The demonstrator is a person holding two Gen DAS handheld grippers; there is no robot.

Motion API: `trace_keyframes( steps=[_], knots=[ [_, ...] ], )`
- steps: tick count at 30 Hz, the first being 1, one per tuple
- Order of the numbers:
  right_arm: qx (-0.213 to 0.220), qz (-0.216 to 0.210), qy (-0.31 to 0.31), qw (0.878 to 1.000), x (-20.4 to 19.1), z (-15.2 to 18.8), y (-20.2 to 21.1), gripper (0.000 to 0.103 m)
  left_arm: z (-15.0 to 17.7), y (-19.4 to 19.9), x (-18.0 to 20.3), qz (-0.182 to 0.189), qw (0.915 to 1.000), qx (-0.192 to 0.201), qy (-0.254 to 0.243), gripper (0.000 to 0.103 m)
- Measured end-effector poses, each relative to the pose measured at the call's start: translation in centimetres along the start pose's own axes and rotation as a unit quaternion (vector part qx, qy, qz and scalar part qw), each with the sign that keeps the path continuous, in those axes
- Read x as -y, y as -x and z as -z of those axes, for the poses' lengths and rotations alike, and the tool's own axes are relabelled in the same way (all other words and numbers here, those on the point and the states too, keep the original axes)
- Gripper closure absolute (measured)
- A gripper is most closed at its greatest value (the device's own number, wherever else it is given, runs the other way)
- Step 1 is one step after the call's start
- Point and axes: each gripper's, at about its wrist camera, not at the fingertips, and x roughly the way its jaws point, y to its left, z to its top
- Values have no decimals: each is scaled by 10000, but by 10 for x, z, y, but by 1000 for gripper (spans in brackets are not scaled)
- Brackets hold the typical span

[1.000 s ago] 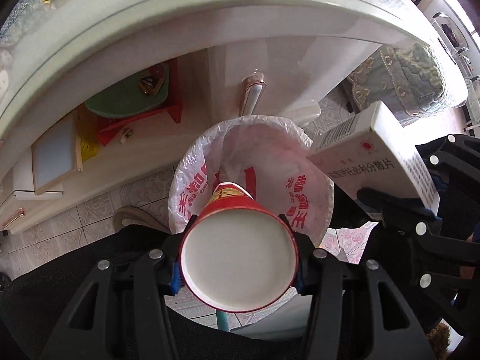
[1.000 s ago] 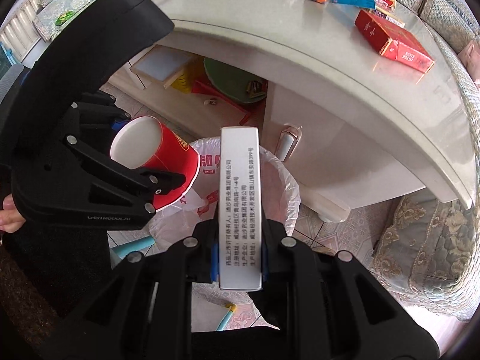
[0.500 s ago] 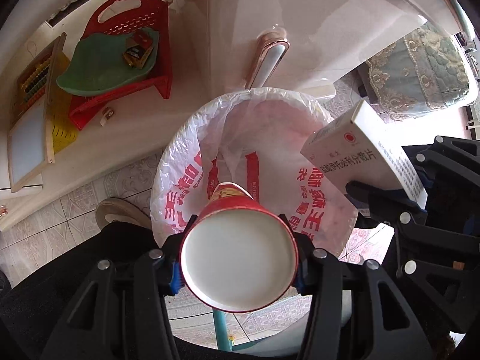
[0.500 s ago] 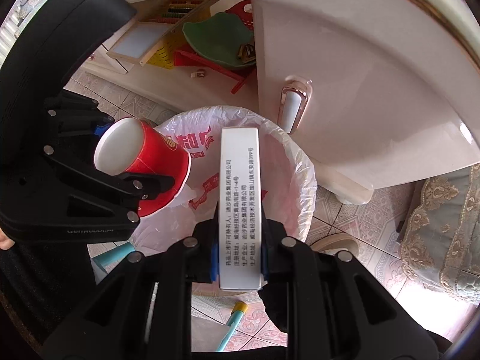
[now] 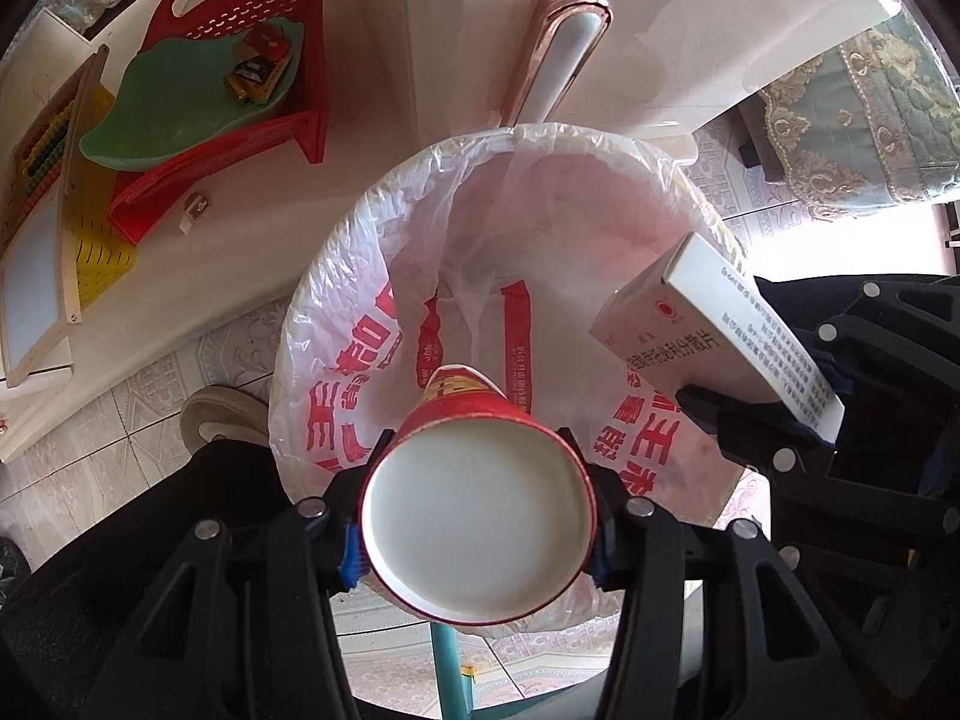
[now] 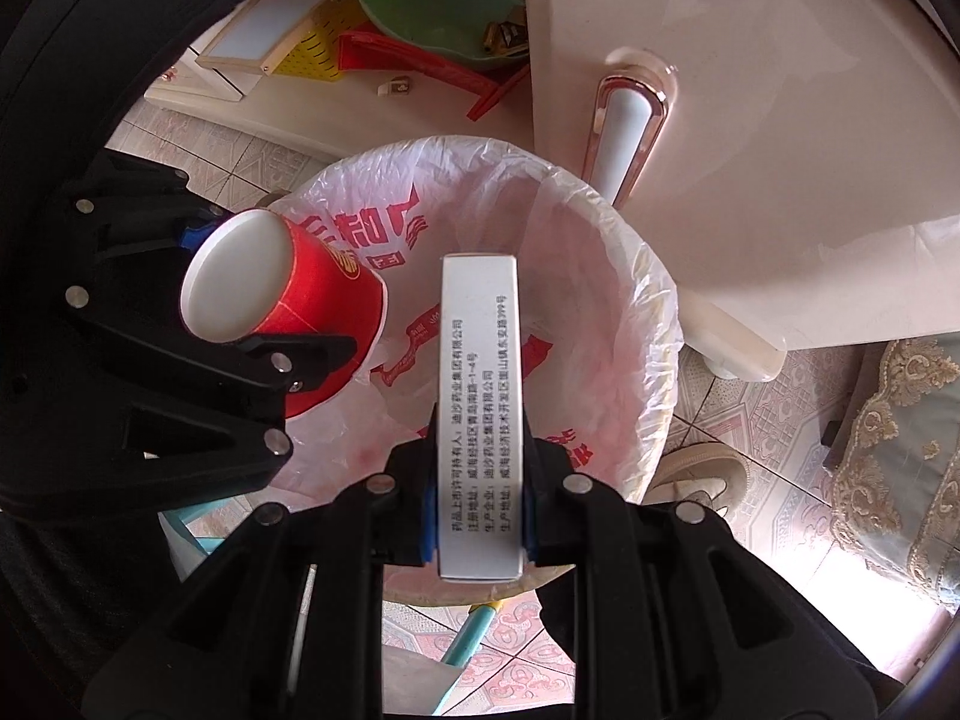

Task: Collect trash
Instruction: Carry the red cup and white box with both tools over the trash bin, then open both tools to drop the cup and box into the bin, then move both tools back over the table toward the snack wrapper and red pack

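Grippers had dropped toward the lined bin over the previous second, the table edge that filled the top of both wrist views a moment earlier having slid out of sight and the bin's mouth having grown to fill the middle. That put both pieces of rubbish directly above the opening, so the release looked like the step in hand. The left gripper point(image 5: 477, 531), jaws partly apart, was clamped across the rim of a red paper cup point(image 5: 477, 516), which was empty, its white inside facing the camera and its base pointing down into the bin. The right gripper point(image 6: 477, 510), jaws set narrow, pinched a white medicine box point(image 6: 478, 414) by its thin sides, the box standing on end over the bin's middle; in the left wrist view the same box appeared at 3 o'clock, over the bin's edge. The trash bin point(image 5: 708, 222), lined with a white plastic bag point(image 5: 336, 396) printed in red characters, appeared to hold nothing yet; only crumpled liner showed at its bottom. At 10 o'clock in the left wrist view, a red plastic basket point(image 5: 252, 6) lay under the table with a green dish point(image 5: 180, 114) in it, and the dish held a few small packets too small to identify. A shoe point(image 5: 219, 414) showed on the tiled floor at 9 o'clock, just beside the bin.
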Motion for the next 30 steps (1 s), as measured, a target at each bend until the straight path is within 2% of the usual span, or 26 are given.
trace_keyframes(
  steps=[15, 16, 17, 18, 19, 21, 30],
  knots=[
    [-147, 78, 113, 9998, -5, 0, -13, 82, -6, -21, -3, -4, 9996, -286, 21, 51],
    [-144, 76, 126, 9998, -6, 0, -13, 81, -6, -22, -3, -12, 9995, -316, 25, 49],
    [-129, 90, 141, 9998, -6, 0, -13, 72, -6, -21, -2, -25, 9995, -314, 7, 44],
    [-106, 131, 157, 9997, -7, 0, -12, 57, -6, -20, -2, -53, 9996, -286, -19, 39],
    [-83, 191, 179, 9996, -8, 0, -12, 55, -6, -19, -1, -148, 9996, -245, -34, 38],
    [-85, 169, 149, 9997, -6, 0, -12, 54, -7, -18, -2, -250, 9994, -225, -62, 35],
    [-93, 119, 96, 9998, -4, -1, -12, 54, -7, -17, -4, -275, 9993, -233, -24, 34]
  ],
)
